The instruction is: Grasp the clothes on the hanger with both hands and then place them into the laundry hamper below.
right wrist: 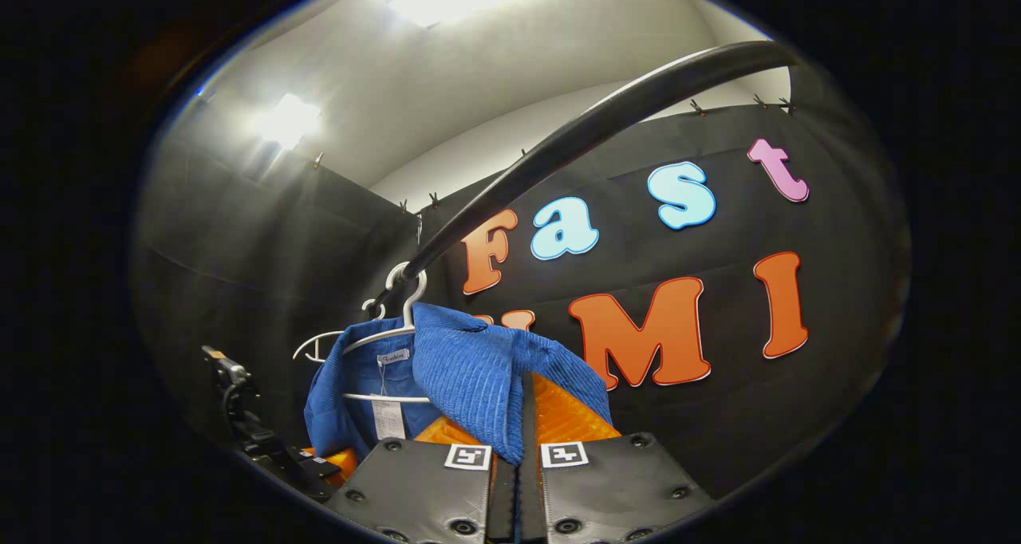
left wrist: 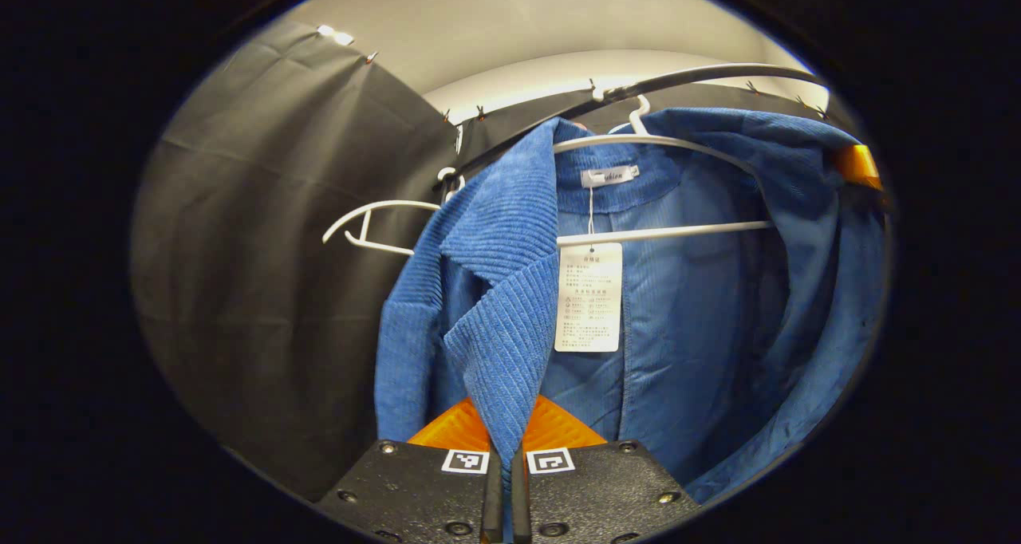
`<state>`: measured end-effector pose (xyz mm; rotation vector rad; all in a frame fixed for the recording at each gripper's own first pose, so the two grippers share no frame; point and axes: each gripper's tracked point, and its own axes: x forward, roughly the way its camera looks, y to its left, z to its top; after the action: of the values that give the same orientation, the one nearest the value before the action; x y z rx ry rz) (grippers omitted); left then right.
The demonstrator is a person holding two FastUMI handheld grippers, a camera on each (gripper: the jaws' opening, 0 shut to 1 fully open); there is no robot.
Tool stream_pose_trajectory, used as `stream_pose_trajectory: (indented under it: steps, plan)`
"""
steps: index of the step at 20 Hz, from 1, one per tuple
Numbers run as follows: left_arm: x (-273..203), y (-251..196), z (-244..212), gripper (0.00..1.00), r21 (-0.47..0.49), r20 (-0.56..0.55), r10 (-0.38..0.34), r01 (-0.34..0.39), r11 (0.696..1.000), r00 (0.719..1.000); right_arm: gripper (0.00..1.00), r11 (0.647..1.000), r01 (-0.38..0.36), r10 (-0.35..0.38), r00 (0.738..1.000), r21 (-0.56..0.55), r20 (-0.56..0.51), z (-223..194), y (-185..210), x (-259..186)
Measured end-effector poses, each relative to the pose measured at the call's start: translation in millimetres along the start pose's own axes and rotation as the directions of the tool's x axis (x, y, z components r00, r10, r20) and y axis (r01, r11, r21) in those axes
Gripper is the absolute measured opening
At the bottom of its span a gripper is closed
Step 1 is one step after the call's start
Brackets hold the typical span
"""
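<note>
Blue corduroy jacket [left wrist: 494,289] on a white hanger [left wrist: 662,141], hung from a black rail [right wrist: 590,129].
Left gripper [left wrist: 505,440] and right gripper [right wrist: 517,440] each pinch a ribbed lapel; a white tag [left wrist: 589,297] dangles inside, print unreadable.

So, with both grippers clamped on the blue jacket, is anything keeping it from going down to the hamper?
Yes. The blue jacket hangs on the white hanger, which is hooked over the black rail. The left gripper and right gripper each pinch a front edge. No hamper is in sight, so the path below cannot be judged.
</note>
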<state>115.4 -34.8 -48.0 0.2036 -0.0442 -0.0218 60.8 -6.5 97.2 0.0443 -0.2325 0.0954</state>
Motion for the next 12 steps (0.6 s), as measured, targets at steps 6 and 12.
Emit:
stream_pose_trajectory:
  steps: [6,12]
  plan:
    - [-25,55,58,0.04,-0.022,0.051,0.093,-0.092,0.995,0.994,0.09,1.0,0.006,-0.006,1.0,0.019,-0.002,-9,-4,4]
    - [-35,114,145,0.02,-0.007,0.172,0.178,-0.18,0.984,0.969,0.05,0.999,0.005,-0.004,1.0,0.032,-0.011,-13,0,4]
